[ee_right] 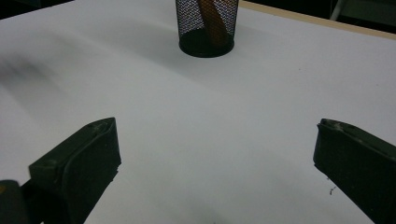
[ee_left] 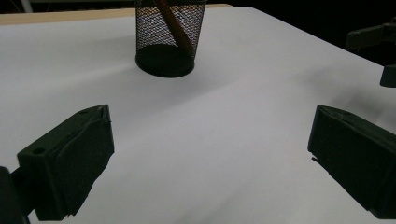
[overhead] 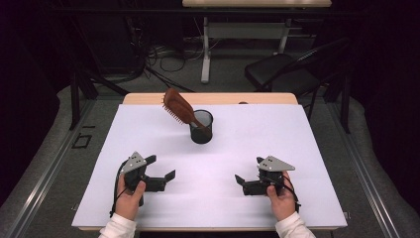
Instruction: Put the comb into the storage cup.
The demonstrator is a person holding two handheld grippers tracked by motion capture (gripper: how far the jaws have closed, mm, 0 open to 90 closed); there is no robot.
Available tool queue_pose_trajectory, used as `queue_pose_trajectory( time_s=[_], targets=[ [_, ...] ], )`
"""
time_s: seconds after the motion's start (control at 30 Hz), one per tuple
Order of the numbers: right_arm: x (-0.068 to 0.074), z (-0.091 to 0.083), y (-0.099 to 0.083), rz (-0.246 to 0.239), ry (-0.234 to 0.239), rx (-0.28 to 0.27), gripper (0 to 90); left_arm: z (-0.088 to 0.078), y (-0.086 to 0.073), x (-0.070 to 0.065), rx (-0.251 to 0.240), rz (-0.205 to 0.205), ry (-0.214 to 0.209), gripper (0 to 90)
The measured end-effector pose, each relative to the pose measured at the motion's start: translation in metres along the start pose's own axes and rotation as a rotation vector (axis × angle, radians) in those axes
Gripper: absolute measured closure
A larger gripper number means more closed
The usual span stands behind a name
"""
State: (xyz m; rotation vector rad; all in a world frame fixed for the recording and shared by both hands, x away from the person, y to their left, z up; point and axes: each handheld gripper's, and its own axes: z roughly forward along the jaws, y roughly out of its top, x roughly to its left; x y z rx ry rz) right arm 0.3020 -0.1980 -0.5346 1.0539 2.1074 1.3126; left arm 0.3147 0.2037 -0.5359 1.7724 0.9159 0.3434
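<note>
A black mesh cup (overhead: 201, 127) stands upright near the middle of the white sheet (overhead: 247, 148). A brown wooden hairbrush (overhead: 179, 107) sits handle-down in it, its head leaning out to the upper left. My left gripper (overhead: 164, 167) rests at the front left, open, nothing between its jaws. At the front right my right gripper (overhead: 247, 172) is open and empty too. The left gripper view has the cup (ee_left: 164, 42) ahead with the brush handle (ee_left: 175, 28) inside. The right gripper view has the cup (ee_right: 206, 28) and handle (ee_right: 211, 18) far ahead.
The white sheet covers a wooden table whose edge (overhead: 208, 98) shows at the back. Beyond the table stand a black folding chair (overhead: 287, 69) and a table leg (overhead: 205, 49), with cables on the floor. In the left gripper view, the other gripper (ee_left: 378, 42) shows at the right.
</note>
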Motion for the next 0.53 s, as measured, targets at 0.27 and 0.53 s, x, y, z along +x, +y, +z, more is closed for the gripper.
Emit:
queue_pose_trajectory(
  time_s=[0.27, 0.53],
  targets=[
    [-0.0001, 0.0005, -0.0005, -0.001, -0.002, 0.005, 0.1, 0.0004, -0.0007, 0.0003, 0.001, -0.004, -0.001, 0.5],
    [-0.0004, 0.0003, -0.0005, 0.002, -0.002, 0.000, 0.1, -0.0002, -0.0008, 0.0009, -0.004, -0.007, -0.002, 0.4]
  ],
)
